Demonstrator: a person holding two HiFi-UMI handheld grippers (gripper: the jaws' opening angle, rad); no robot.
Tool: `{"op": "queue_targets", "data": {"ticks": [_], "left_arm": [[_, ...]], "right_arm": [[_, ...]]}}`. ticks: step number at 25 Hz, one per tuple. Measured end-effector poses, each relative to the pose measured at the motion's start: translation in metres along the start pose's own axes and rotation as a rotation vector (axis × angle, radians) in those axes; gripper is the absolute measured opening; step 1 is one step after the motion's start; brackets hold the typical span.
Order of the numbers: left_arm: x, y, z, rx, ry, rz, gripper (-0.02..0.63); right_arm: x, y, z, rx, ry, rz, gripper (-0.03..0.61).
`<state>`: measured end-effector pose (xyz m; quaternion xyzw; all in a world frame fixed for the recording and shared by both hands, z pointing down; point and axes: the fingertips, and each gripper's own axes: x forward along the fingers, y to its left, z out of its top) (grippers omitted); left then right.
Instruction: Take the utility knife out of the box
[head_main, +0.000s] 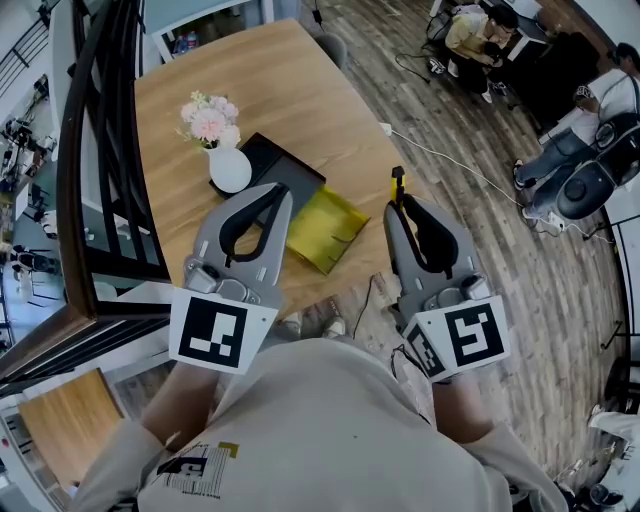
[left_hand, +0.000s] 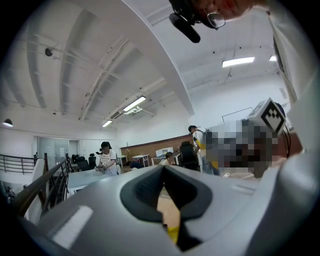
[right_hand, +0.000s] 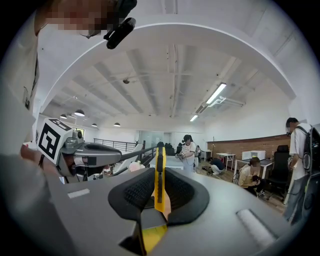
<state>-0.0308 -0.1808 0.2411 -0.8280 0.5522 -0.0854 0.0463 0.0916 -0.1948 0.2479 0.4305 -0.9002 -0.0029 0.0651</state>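
Utility knife (right_hand: 159, 167) (yellow) in right hand-held gripper (right_hand: 159, 181).

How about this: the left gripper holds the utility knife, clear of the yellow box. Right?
Wrong gripper: the right gripper holds the utility knife, clear of the yellow box; the right gripper view shows it.

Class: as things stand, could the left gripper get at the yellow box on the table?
Probably yes: the left gripper is right beside the yellow box, with nothing between them, though its jaws are together.
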Motion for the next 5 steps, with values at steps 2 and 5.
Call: {"op": "queue_targets", "data": {"ticks": [2, 5], "left_arm": [[-0.0015, 0.0028, 0.0018, 0.003, -0.006, 0.008, 0.003], [-0.0014, 0.0042, 0.0022, 0.014, 0.003, 0.006, 0.003]], "right_arm": [[0.0014, -0.0001, -0.0001, 0.001, 0.003, -0.001, 0.066], [0.0026, 0.0003, -0.0008, 0.004, 0.009, 0.001, 0.066]]}}
